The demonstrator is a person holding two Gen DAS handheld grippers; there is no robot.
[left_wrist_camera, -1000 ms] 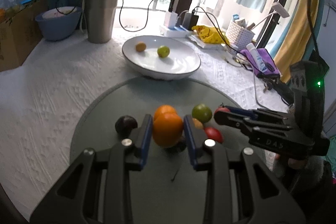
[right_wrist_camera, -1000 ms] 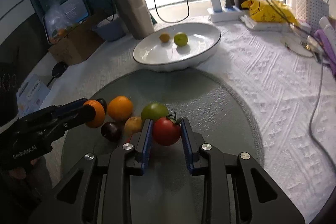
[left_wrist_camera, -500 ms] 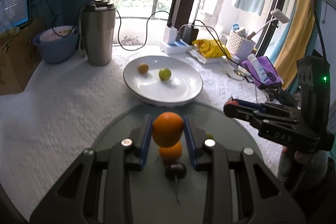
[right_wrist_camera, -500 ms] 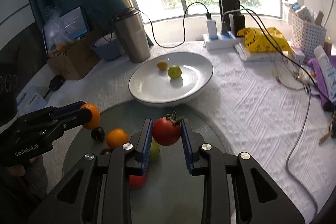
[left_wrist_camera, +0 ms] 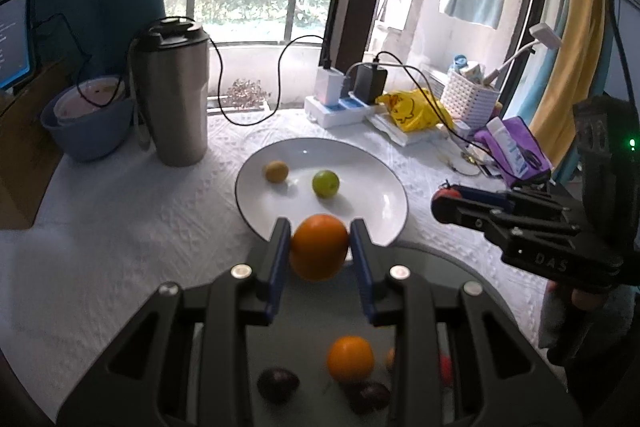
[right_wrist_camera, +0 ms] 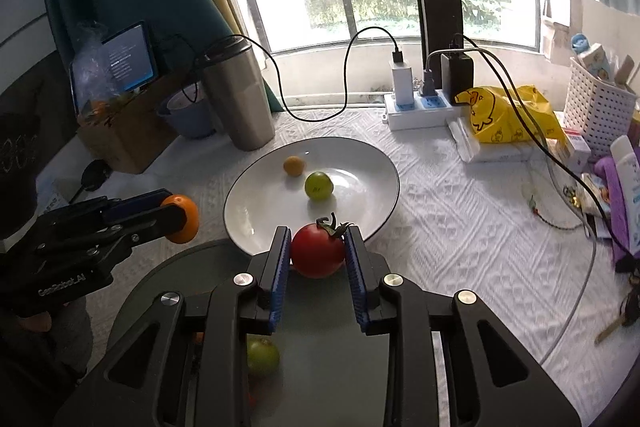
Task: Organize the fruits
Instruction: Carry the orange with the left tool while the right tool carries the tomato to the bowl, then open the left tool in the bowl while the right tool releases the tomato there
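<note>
Two fruits gripped, one per gripper, above the near rim of the white plate (left_wrist_camera: 384, 187).

The left gripper (left_wrist_camera: 319, 247) is clamping a smooth round orange (left_wrist_camera: 319, 247) between its blue ribbed pads; the right gripper (right_wrist_camera: 318, 251) is pinching a glossy red tomato (right_wrist_camera: 318, 255) with a curled green stem. Both are hanging over the edge where the shallow, dark-rimmed plate is meeting the round grey mat (left_wrist_camera: 472, 267). A small orange fruit (left_wrist_camera: 276, 171) and a green fruit (left_wrist_camera: 325, 183) are lying apart on the plate. Only the left wrist view is showing a second orange (left_wrist_camera: 350, 359) and two dark fruits (left_wrist_camera: 278, 385) on the mat; only the right wrist view is showing a green tomato (right_wrist_camera: 262, 357) there. A brushed steel tumbler (right_wrist_camera: 238, 99) is standing upright on the embossed white cloth (right_wrist_camera: 460, 227).
</note>
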